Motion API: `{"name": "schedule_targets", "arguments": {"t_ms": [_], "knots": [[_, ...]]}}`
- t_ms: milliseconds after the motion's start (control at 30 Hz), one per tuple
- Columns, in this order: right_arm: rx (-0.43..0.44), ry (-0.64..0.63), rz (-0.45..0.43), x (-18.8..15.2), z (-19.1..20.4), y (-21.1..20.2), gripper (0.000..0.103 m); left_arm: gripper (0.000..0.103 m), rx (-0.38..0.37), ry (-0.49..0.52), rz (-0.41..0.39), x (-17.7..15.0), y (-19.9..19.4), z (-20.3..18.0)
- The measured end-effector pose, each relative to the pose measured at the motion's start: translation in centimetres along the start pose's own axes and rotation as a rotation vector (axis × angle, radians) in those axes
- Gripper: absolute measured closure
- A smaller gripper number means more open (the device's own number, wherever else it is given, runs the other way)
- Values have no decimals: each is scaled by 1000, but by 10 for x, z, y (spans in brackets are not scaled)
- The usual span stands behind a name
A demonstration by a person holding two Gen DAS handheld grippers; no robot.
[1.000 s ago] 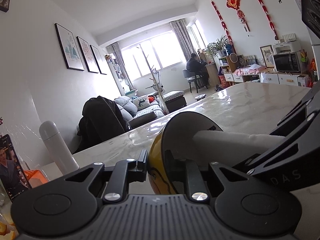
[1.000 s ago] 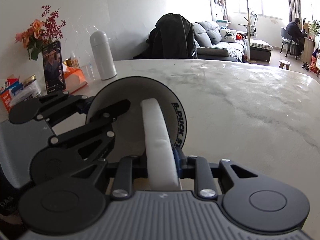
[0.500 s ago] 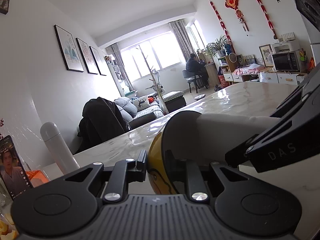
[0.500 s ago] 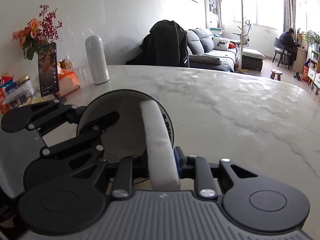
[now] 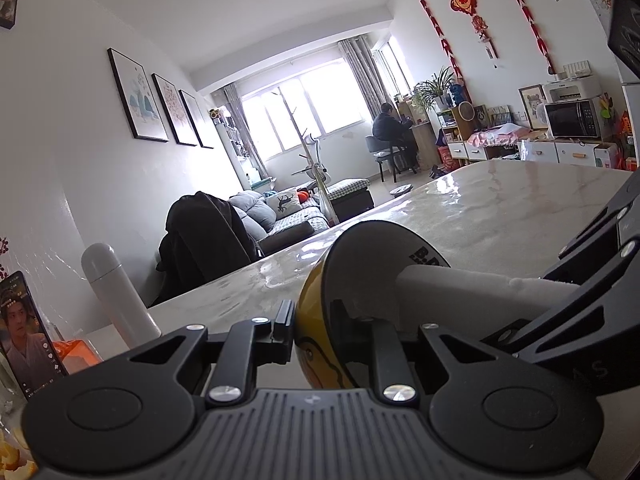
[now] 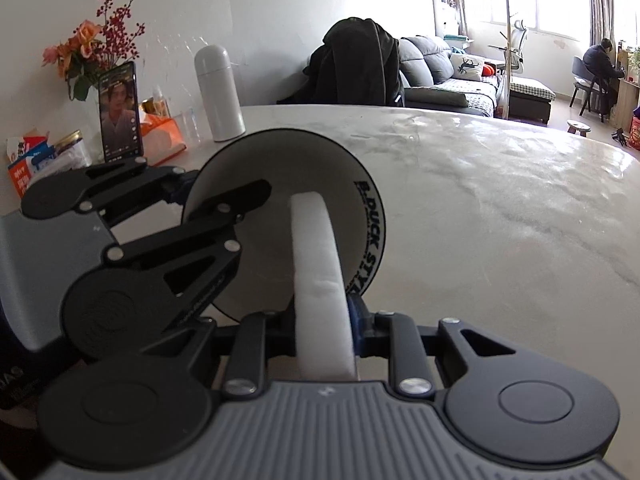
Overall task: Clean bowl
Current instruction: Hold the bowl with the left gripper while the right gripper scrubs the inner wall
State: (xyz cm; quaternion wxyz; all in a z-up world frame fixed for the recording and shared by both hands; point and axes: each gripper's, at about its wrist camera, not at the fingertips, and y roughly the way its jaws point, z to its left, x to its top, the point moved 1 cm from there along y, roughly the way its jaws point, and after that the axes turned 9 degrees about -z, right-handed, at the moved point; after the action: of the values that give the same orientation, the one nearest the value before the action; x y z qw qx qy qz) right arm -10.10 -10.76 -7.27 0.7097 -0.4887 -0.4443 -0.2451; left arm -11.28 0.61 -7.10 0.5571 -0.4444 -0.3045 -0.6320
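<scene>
Right now the right gripper [image 6: 326,320] is clamped on a white sponge [image 6: 320,272], a thick foam strip that runs forward from between its fingers and into the mouth of the bowl [image 6: 256,184]; left gripper [image 5: 310,330] is pinched on the bowl's rim, one finger on the yellow outside, the other inside; bowl is held tipped on its side, opening turned toward the right gripper, lifted off or just above the marble table [image 6: 500,208], cannot tell if its lower edge touches.

Step in hand, as I read it: wiping the bowl's interior, sponge tip deep against the inner wall; no dirt or foam visible, so progress is hard to judge. Next move likely calls for sweeping the sponge round the inner wall while the left grip holds the rim steady; rim pinch is narrow, so hard sponge pressure could twist the bowl out.

Further out: white flask [image 6: 219,94], phone [image 6: 120,112] propped upright, flowers [image 6: 94,54] at the wall; a sofa [image 6: 448,76] and a seated person [image 6: 600,76] far off by the windows.
</scene>
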Motion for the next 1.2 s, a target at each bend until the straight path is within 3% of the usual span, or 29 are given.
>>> {"name": "schedule_targets", "arguments": {"t_ms": [267,700,1000,1200], "knots": [[-59,-11,-48,7,-8,-8,78,84,-3,9,6,-1,0,0],[18,-60,23,-2,4,-1,77,84,-4,14,12,0,0,-4],[-53,-69,-9,4,-5,-5,81,84,-4,18,13,-1,-1,-4],[-35,-69,-4,6,-6,-4,80,84,-3,19,15,0,-1,-5]]}}
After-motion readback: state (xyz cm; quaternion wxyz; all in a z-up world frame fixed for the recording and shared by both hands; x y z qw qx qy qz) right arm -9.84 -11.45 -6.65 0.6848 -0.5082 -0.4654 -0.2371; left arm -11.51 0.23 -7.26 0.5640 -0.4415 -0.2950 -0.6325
